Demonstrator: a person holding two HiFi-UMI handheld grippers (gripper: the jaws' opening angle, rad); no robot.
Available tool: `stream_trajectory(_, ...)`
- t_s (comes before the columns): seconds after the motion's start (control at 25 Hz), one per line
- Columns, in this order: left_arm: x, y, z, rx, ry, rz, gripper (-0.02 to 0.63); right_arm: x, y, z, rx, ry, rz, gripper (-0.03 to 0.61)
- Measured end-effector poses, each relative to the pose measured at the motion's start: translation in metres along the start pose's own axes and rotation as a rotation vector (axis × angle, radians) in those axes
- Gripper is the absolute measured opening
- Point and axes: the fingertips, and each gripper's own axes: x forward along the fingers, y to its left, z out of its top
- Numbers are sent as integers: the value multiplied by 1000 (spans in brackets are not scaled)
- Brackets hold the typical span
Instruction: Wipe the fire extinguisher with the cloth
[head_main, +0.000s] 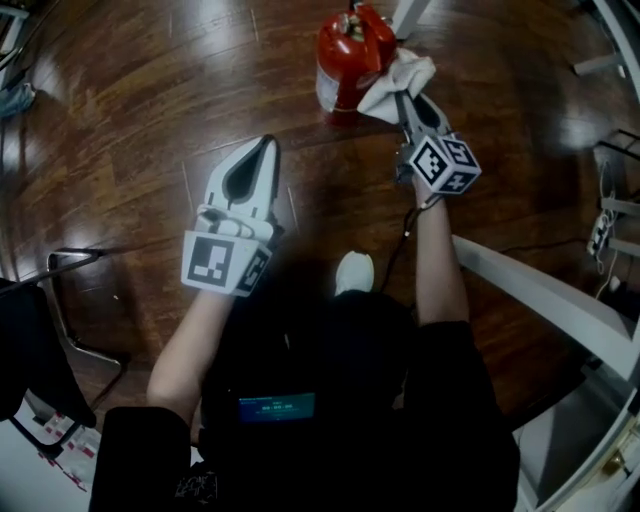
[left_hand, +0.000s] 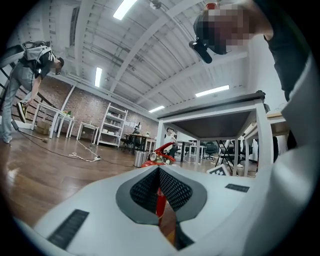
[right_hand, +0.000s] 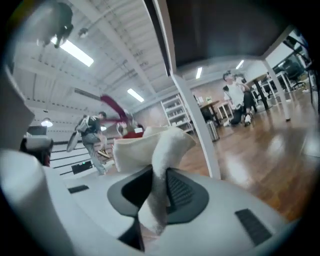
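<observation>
Near the top centre of the head view the red fire extinguisher (head_main: 348, 58) stands upright on the wooden floor (head_main: 140, 110). The white cloth (head_main: 396, 84) lies against its right flank, pinched between the jaws of the right gripper (head_main: 401, 101). Just beyond it a white table leg (head_main: 405, 14) rises at the top edge, hemming that side in. A white beam (head_main: 545, 292) slants across the lower right. More white frame pieces line the right edge. The left gripper (head_main: 267, 142) hovers mid-frame, well apart from the extinguisher, its jaws drawn together on nothing. In the left gripper view only a strip of red shows past them. A dark chair frame (head_main: 72, 300) stands at the lower left. A shoe (head_main: 354, 272) sits centre. Bare floor spreads open across the upper left.
</observation>
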Motion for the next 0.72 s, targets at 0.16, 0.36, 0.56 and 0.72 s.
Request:
stream_trajectory(0.16,3,3,1,4,-5,-6,3,-40,38,103,-29,-254,80,86)
stream_trajectory(0.36,9,1,0,6,0,-12,3,-26,67,130,-109,-261,104,86)
stream_trajectory(0.56,11,-3,-2,7,2,-15,3,-4,87,79,-198,-150,108,86)
stream_trajectory(0.72,12,1,-6,18,12,-15,3,3,89,20,-204,-54,96,86)
